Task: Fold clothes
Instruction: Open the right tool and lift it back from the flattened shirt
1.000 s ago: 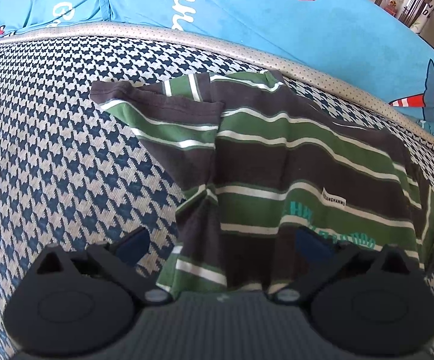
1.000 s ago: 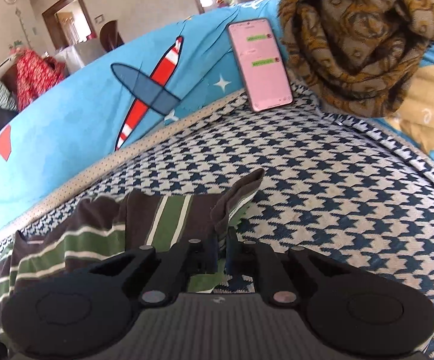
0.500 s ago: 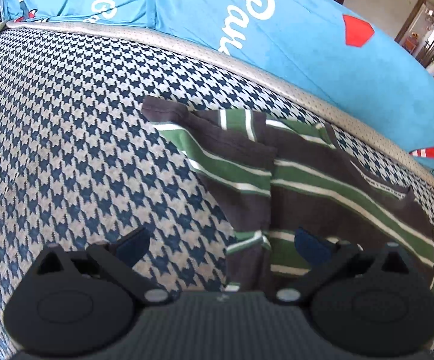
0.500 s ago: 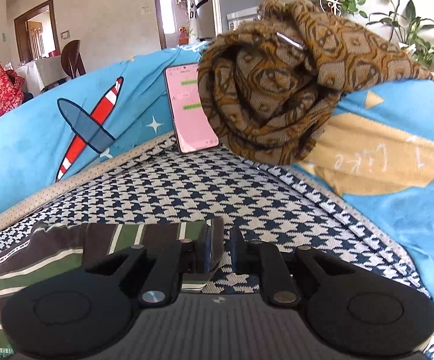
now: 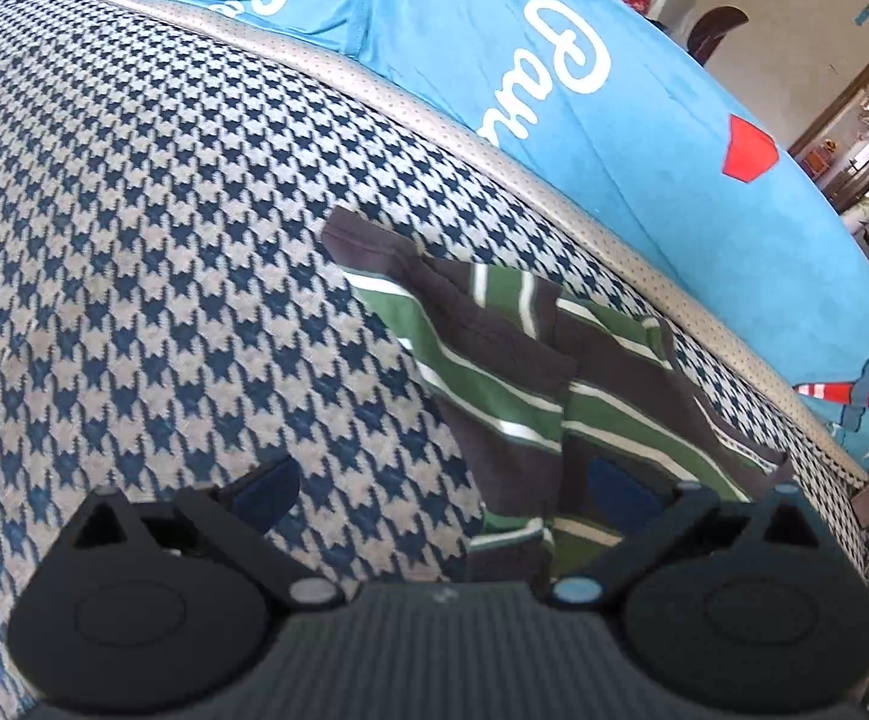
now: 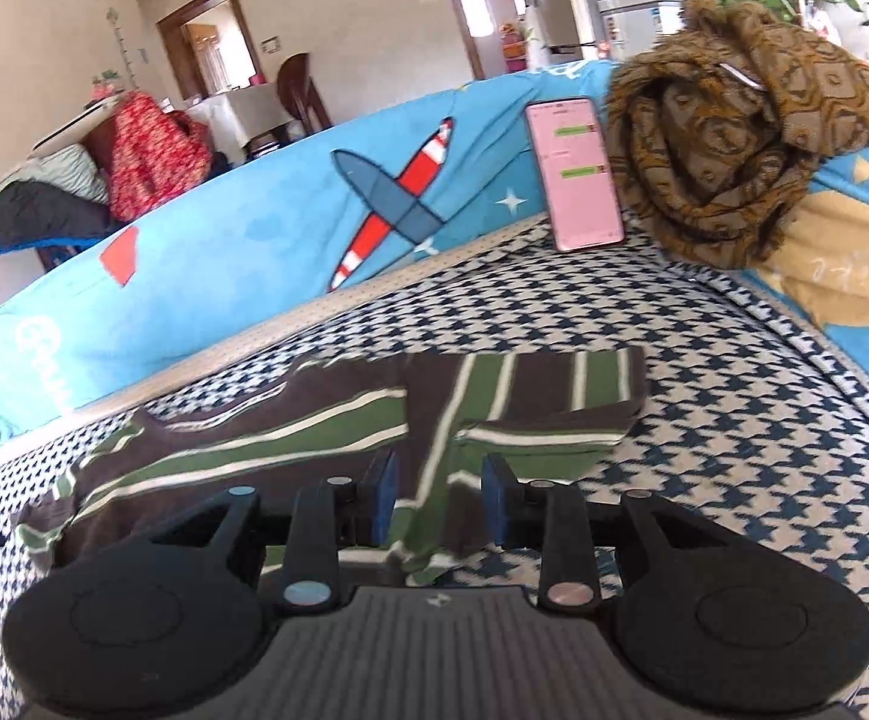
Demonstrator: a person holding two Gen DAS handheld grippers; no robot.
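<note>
As fingers (image 6: 384,495) part, the shirt (image 6: 338,420) seemingly lies loose between.

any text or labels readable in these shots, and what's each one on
"Pau": white script on the blue sofa cover, cut off by a fold.
Cream script on the tan patch: unreadable.
Chat bubbles on the phone: too small.
White lettering at the cover's left end in the right wrist view: blurred.

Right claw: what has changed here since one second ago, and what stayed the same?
The right claw has let go of the shirt: it was shut on the sleeve, and its jaws have just been opening. The sleeve now lies flat, folded onto the shirt, with cloth loose between the jaws. The left claw stays open and holds nothing. The phone and scarf stayed in place.
</note>
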